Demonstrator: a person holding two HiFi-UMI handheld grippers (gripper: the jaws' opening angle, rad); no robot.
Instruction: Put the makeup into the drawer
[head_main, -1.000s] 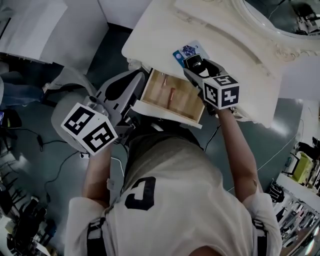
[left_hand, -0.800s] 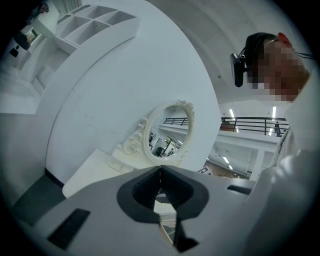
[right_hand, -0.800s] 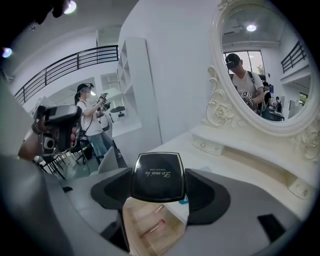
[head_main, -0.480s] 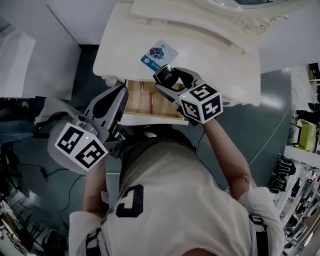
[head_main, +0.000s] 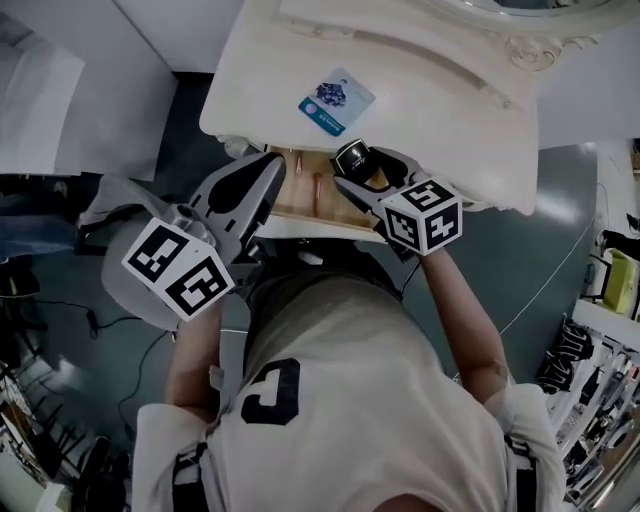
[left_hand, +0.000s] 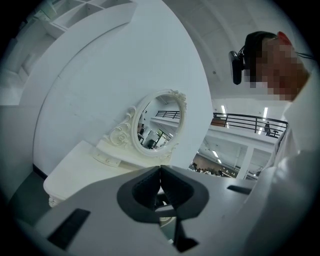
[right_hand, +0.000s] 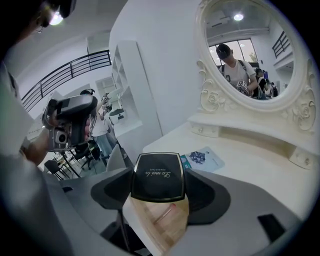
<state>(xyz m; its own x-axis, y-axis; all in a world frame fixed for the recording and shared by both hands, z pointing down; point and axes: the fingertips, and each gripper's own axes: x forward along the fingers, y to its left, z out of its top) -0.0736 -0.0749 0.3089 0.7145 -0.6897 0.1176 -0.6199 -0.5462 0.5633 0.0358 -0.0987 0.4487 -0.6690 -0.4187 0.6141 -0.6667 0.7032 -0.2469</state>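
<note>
Dim from the head cam: dark floor (head_main: 560, 250) vs. bright cream-white carved worktop (head_main: 450, 110). Bright and even in both gripper views, w/ ceiling strip lamps (left_hand: 265, 113) glowing. Strong fisheye bend, black vignette at corners. Faint sheen on glossy black square compact (right_hand: 157, 176). Soft blur close up.
</note>
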